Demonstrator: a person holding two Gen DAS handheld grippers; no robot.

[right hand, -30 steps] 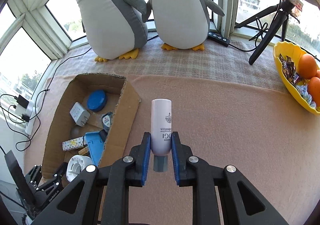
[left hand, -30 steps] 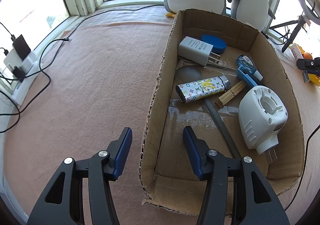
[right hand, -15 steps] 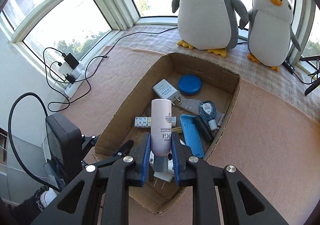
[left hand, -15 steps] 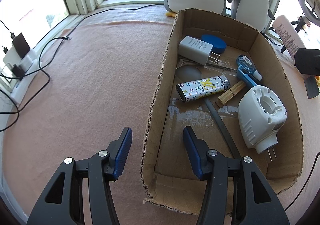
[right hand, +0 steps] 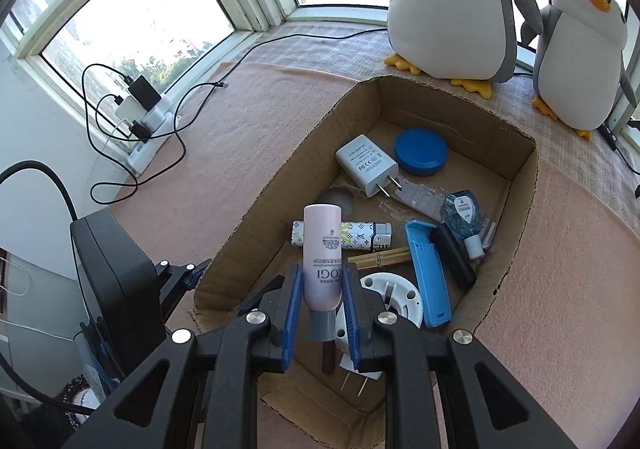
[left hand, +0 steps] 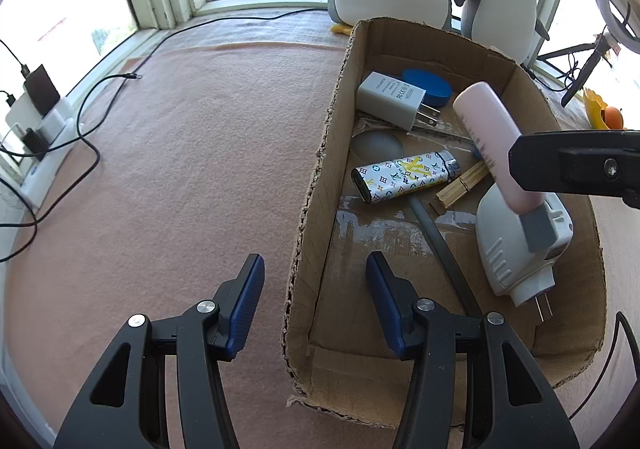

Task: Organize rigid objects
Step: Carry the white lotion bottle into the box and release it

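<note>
An open cardboard box (left hand: pixel 320 177) (right hand: pixel 256 225) lies on the pink blanket. Inside it are a white charger (left hand: pixel 390 99), a blue lid (left hand: pixel 426 81), a patterned lighter (left hand: pixel 404 177), a wooden clothespin (left hand: pixel 462 187), a white plug-in device (left hand: pixel 516 245), a blue case (right hand: pixel 426 273) and a small clear bottle (right hand: pixel 464 217). My right gripper (right hand: pixel 322 273) is shut on a pink tube (right hand: pixel 322 245) (left hand: pixel 486 129), grey cap toward me, held above the box's near half. My left gripper (left hand: pixel 315 260) is open, its fingers either side of the box's left wall without touching it.
Two plush penguins (right hand: pixel 452 1) stand behind the box by the window. A power strip with chargers and loose cables (right hand: pixel 144 109) lies along the left sill. A yellow fruit bowl (left hand: pixel 600 113) and a tripod (left hand: pixel 588 65) sit at the far right.
My right gripper carried the pink tube from over the bare blanket to above the box, entering the left wrist view from the right. The left gripper stayed put.
</note>
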